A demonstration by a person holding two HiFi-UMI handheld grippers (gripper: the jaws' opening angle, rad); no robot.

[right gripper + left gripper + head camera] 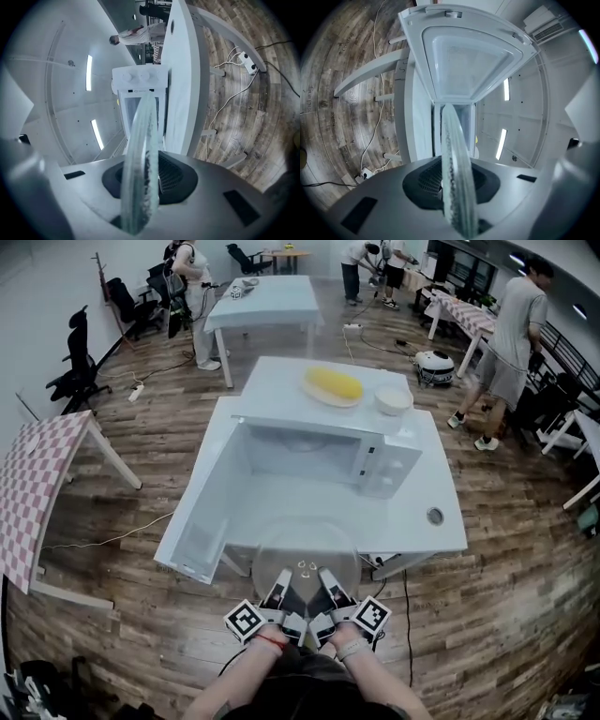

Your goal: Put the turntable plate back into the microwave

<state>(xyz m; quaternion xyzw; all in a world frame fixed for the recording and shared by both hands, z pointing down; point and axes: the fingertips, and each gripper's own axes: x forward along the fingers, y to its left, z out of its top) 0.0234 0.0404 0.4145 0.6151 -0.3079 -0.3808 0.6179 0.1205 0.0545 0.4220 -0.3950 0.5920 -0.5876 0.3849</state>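
Note:
The clear glass turntable plate (305,554) is held level just in front of the white microwave (309,454), near the table's front edge. My left gripper (283,577) and right gripper (324,577) sit side by side, both shut on the plate's near rim. In the left gripper view the plate (457,178) shows edge-on in the left gripper (455,192), and the open microwave door (468,61) is ahead. In the right gripper view the plate (140,173) stands edge-on in the right gripper (139,192), facing the microwave's knob panel (140,77).
The microwave door (202,517) swings out to the left over the white table (441,540). A yellow item on a plate (333,384) and a white bowl (393,399) lie behind the microwave. A checkered table (37,484) stands left. People stand at the far tables.

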